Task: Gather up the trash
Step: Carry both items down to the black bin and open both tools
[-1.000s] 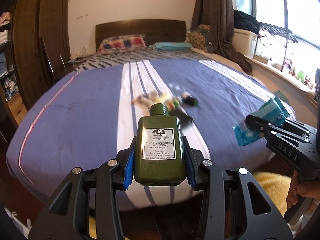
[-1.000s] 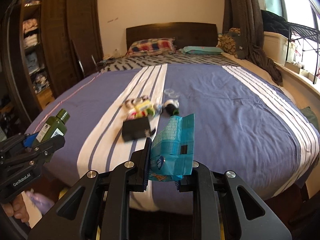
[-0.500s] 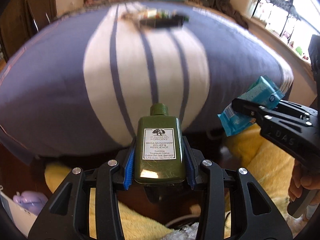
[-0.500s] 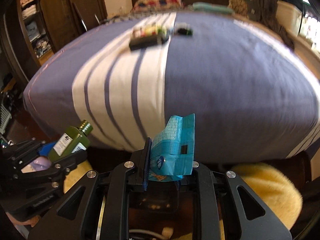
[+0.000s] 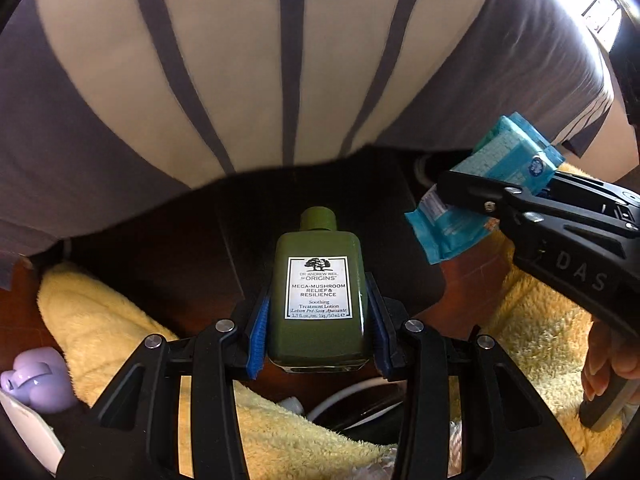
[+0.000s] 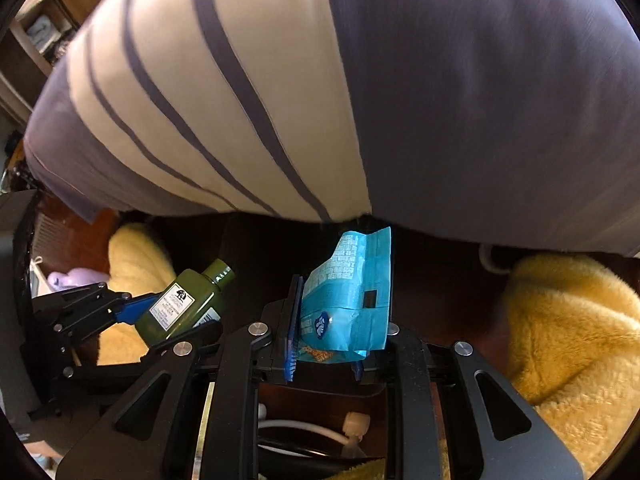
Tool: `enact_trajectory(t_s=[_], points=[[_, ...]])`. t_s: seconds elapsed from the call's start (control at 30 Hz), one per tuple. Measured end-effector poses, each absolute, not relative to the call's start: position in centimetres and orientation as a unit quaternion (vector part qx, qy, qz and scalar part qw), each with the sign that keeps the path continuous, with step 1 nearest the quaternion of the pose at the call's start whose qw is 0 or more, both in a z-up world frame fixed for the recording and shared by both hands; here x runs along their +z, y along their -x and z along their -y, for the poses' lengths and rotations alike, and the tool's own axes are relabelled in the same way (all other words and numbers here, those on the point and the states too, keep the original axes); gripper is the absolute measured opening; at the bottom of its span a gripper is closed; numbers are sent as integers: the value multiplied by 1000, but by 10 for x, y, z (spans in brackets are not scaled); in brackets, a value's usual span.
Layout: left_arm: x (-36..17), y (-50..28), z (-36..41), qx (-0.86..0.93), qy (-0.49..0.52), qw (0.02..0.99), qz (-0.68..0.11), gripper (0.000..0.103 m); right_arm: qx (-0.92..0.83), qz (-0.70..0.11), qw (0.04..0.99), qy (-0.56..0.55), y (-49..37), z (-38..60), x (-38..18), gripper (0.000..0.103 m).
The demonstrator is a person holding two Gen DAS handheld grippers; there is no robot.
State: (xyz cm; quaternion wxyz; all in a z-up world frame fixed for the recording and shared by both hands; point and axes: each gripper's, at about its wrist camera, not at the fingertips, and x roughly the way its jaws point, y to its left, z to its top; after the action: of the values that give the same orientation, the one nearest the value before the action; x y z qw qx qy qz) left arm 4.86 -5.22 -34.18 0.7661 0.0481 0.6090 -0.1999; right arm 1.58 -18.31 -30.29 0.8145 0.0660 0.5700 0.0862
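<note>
My left gripper is shut on a green lotion bottle with a white label, held upright over the dark floor at the foot of the bed. The bottle also shows in the right wrist view. My right gripper is shut on a crumpled blue snack wrapper, which also shows at the right of the left wrist view. Both grippers point down past the bed edge, side by side. Below them a dark opening with a white rim shows partly; I cannot tell what it is.
The bed's purple and white striped cover fills the upper half of both views. Yellow fluffy fabric lies on the dark wooden floor at right and at left. A lilac object sits at far left.
Both grippers have tilted downward and pulled back from the bed, each still holding its item. The trash pile on the bed has left the view; floor and yellow fabric now show.
</note>
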Motion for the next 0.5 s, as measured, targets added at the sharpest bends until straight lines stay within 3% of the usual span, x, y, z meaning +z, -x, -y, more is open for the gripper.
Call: enact_trajectory(t_s=[0.23, 0.33, 0.5], points=[[-368, -55, 56, -193, -53, 752, -628, 40, 89, -595, 794, -80, -26, 186, -325, 24], [-369, -58, 55, -193, -47, 750, -631, 58, 85, -597, 793, -89, -29, 186, -326, 45], [-361, -57, 47, -183, -49, 755, -627, 65, 74, -588, 799, -99, -30, 193, -317, 49]])
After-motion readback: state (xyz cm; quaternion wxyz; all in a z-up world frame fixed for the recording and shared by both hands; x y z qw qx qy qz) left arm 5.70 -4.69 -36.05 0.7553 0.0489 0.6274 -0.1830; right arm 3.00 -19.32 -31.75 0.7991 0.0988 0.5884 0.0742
